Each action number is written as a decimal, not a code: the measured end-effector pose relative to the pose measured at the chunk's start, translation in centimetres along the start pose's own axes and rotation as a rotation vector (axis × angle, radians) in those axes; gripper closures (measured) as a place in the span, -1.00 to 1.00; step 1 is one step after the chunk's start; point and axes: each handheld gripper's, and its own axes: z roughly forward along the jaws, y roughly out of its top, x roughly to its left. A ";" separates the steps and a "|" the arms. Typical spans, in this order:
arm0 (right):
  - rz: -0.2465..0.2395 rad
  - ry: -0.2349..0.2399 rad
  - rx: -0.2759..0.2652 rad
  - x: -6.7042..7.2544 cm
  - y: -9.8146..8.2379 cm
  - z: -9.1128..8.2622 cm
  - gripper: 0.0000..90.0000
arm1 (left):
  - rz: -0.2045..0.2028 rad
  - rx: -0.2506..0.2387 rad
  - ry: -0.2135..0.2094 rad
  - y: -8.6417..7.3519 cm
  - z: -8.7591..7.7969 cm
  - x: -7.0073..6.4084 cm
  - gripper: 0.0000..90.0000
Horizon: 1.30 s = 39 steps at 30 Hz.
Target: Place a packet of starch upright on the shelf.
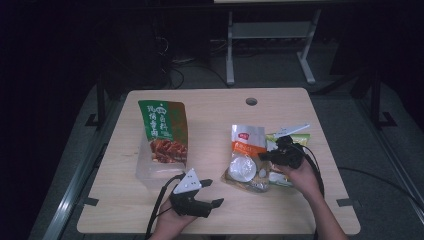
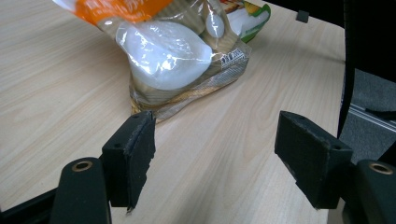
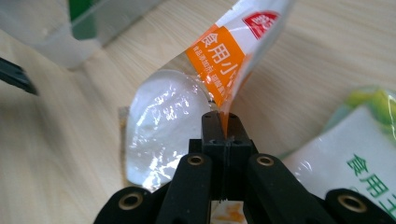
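While your right gripper (image 3: 223, 133) pinches the orange-labelled bag's (image 3: 196, 88) edge, your left gripper (image 2: 215, 154) rests released just beside it.

A green snack bag (image 1: 163, 131) lies on a clear box (image 1: 150, 172) at the table's (image 1: 210, 125) left. A green-and-white packet (image 1: 280, 175) lies at the right

A lab or test room is suggested rather than a home. A plain wooden bench (image 1: 215, 150) with a cable hole (image 1: 251, 101) is set on a grey floor (image 1: 360, 130) in a darkened space. Behind it, the white metal legs of another frame (image 1: 265, 45) and loose cables (image 1: 175, 75) can be made out. Black brackets (image 1: 89, 201) are fixed at the bench edges, and metal rails (image 1: 75, 175) are laid along both sides.
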 end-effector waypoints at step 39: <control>-0.404 0.256 -0.114 12.6 7.6 -4.7 1.00 | -0.107 -0.231 -0.093 1.1 -3.0 1.6 0.05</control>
